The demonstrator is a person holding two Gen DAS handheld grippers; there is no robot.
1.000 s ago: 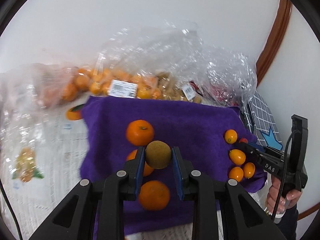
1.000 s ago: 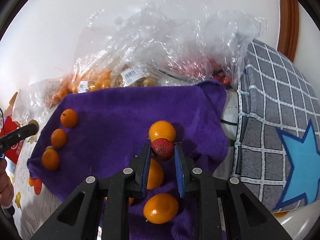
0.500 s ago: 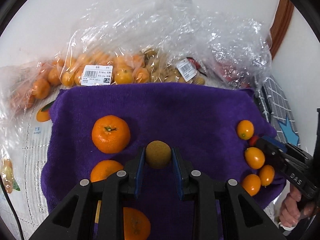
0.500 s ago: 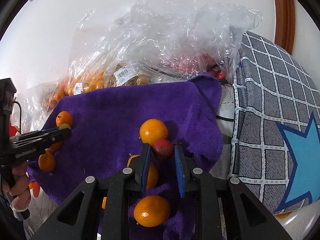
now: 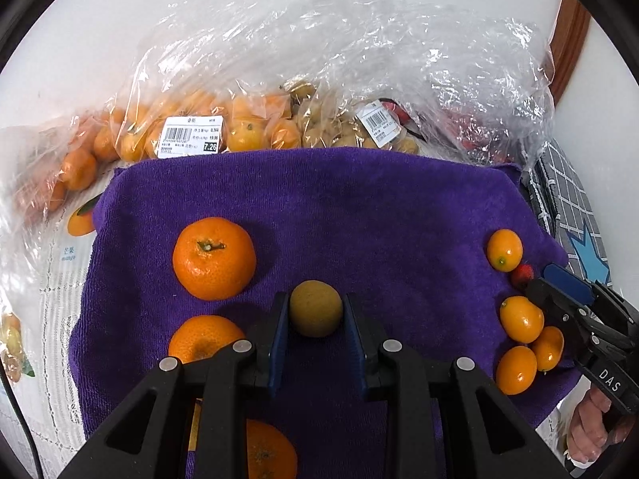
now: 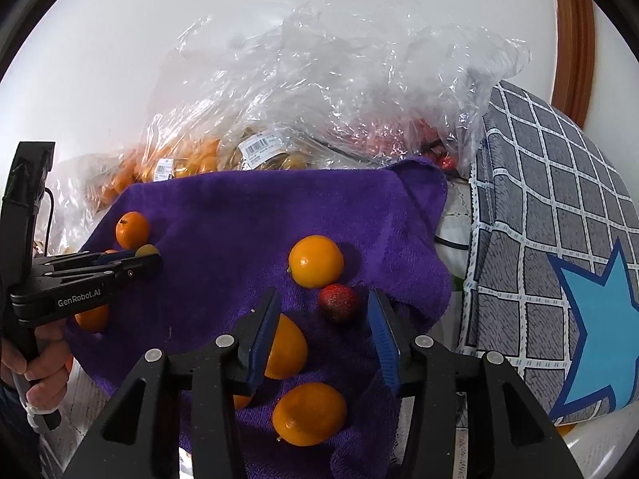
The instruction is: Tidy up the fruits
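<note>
Only the right wrist view shows the right gripper (image 6: pixel 322 309) spread open around a strawberry (image 6: pixel 338 302) on the purple towel (image 6: pixel 239 215) — its orientation unclear; the left gripper (image 5: pixel 315 311) clamps a round brown fruit (image 5: pixel 315 308).

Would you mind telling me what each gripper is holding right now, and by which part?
The left gripper clamps the brown round fruit across its sides. The right gripper holds nothing: its fingers are open around the red berry lying on the purple towel.

The left hand-held gripper (image 5: pixel 315 315) has its jaws closed tight on something round, while the right hand-held gripper (image 6: pixel 325 319) has its jaws spread wide
</note>
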